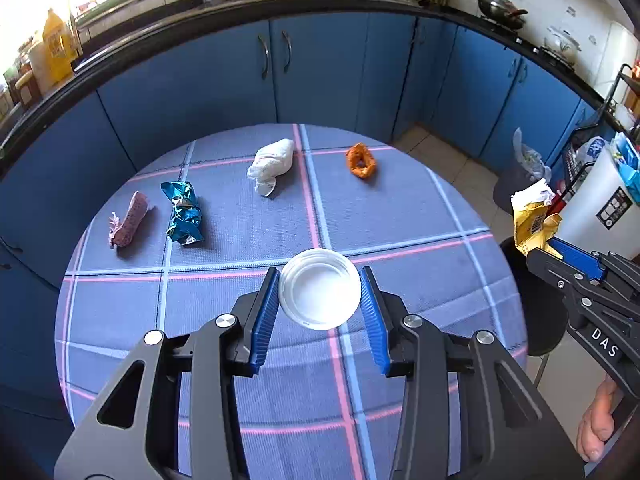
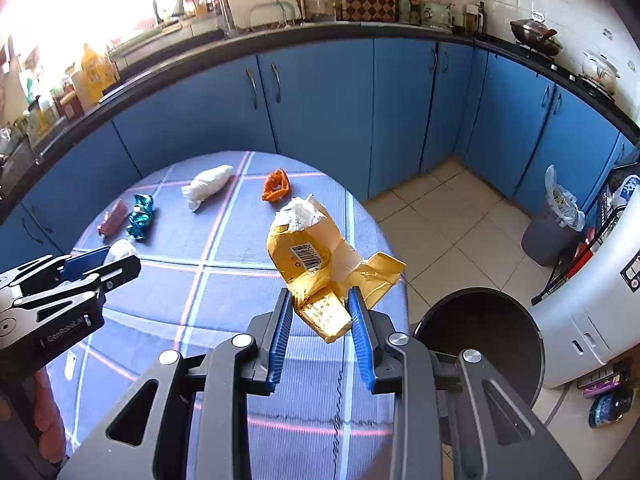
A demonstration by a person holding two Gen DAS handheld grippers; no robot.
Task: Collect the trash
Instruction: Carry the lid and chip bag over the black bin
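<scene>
holding a white cup [image 1: 319, 289] pinched in your left gripper [image 1: 320, 286] over the table [image 1: 400, 220]; your right gripper [image 2: 321, 306] clamps a yellow bag [image 2: 316, 258] near the bin [image 2: 480, 332].

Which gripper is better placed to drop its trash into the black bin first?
Right. The right gripper holds the yellow wrapper beside the black bin; the left gripper, holding a cup, is over the table.
</scene>
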